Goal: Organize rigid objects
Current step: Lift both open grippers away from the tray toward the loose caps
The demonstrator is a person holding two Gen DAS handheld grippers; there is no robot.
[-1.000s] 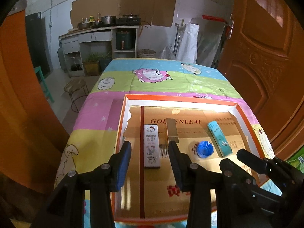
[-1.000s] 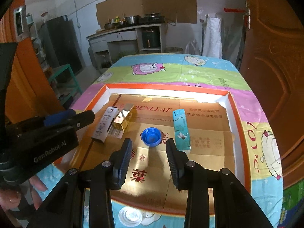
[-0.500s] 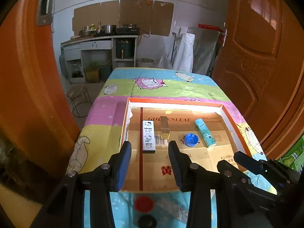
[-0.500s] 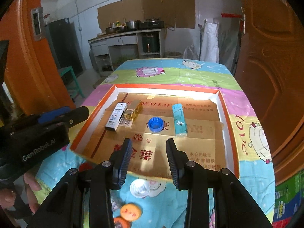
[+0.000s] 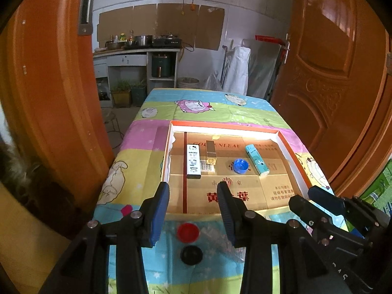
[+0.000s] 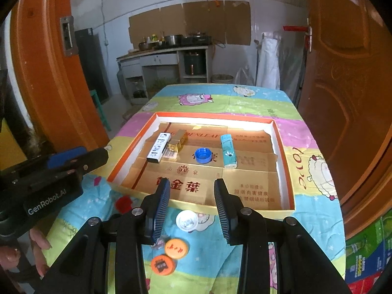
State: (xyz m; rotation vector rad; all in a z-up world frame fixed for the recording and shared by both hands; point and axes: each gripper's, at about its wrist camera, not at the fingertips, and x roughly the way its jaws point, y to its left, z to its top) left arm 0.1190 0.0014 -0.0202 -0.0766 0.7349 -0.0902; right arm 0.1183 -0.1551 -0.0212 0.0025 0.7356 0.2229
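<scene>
Left claw [image 5: 193,205]: jaws standing apart, gripping nothing, hovering over the near edge of the tray [image 5: 169,147].
Right claw [image 6: 191,201]: jaws also standing apart, carrying nothing, hanging above the white cap [image 6: 187,220].
Task things: white box [image 5: 193,160], gold box [image 5: 211,152], blue cap [image 5: 240,165] and teal box [image 5: 257,159] are lying in a row inside the tray.
Loose caps: red cap [image 5: 188,232] and black cap [image 5: 191,255] are sitting near the tray; two orange caps [image 6: 177,248] are sitting beside the white one.
Hard to make out: printing on the boxes is reading too small.
Surface: the cartoon-sheep cloth [image 6: 316,171] is covering the counter.
Room: orange doors [image 5: 343,85] are flanking both sides; a kitchen shelf [image 6: 166,49] is standing far back.
</scene>
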